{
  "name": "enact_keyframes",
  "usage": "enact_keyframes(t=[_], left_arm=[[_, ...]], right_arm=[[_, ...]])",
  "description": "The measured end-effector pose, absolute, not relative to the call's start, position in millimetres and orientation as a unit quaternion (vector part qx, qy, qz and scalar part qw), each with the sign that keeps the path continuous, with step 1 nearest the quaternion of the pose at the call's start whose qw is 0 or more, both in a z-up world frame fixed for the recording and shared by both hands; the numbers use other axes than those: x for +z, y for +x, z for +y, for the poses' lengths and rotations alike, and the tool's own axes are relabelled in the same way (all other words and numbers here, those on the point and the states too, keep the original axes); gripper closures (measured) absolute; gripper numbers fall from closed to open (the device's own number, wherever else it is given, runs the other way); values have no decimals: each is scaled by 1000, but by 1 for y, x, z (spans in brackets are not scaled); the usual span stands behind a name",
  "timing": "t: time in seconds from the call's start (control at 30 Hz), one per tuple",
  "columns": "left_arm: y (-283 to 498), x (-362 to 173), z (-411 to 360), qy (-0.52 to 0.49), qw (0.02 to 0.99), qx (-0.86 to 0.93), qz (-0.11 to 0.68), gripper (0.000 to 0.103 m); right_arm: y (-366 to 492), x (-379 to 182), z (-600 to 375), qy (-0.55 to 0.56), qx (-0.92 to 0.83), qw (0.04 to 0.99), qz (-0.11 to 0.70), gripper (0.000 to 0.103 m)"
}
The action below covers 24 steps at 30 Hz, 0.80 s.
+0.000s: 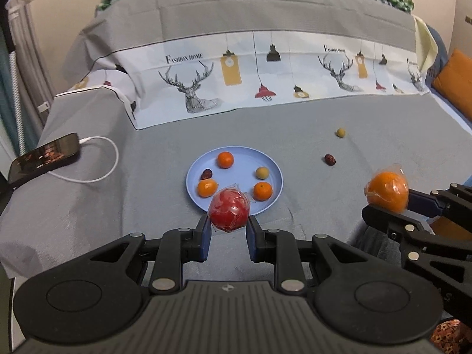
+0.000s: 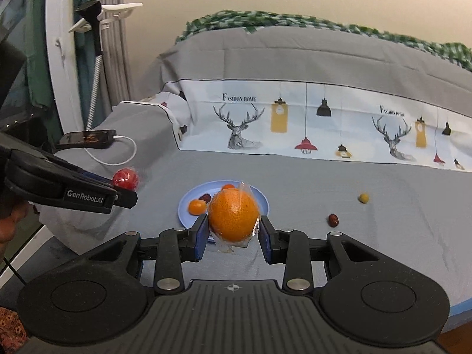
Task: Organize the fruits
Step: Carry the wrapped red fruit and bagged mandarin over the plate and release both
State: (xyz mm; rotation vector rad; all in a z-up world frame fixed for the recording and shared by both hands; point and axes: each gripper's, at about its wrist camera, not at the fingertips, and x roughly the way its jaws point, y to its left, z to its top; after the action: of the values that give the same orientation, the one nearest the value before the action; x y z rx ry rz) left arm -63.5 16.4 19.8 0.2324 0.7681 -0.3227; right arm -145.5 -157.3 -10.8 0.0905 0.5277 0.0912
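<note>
The left gripper (image 1: 229, 227) is clenched on a round red fruit wrapped in clear plastic film (image 1: 229, 211), its blue pads pressed to either side, held just above the near rim of the round light-blue plate (image 1: 273, 171). The right gripper (image 2: 233, 236) grasps a large orange in crinkled clear wrap (image 2: 233, 217) the same way, near the plate. Three small tangerines, a dark red date and a yellowish round fruit sit on the plate; another dark red date (image 1: 330, 159) and small yellow-green fruit (image 1: 340, 132) lie apart on the grey cloth-covered sofa seat (image 1: 147, 206). A black phone with a white cable (image 1: 47, 156) rests on the armrest. Both held fruits are round, with no clear long axis.
</note>
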Motion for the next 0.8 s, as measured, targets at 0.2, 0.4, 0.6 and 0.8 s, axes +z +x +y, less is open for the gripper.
enact_keyframes(t=[0.2, 0.4, 0.6, 0.8], left_arm=[[-73, 26, 27, 100, 913, -154, 363, 75], [-78, 31, 28, 98, 917, -153, 354, 75], [-76, 31, 28, 102, 916, -152, 357, 75], [-70, 32, 26, 101, 915, -149, 361, 75]], right_arm=[[-153, -6, -147, 29, 50, 965, 256, 66], [-156, -3, -146, 26, 48, 966, 251, 66], [-157, -5, -150, 31, 47, 966, 253, 66], [-151, -7, -149, 34, 50, 963, 263, 66]])
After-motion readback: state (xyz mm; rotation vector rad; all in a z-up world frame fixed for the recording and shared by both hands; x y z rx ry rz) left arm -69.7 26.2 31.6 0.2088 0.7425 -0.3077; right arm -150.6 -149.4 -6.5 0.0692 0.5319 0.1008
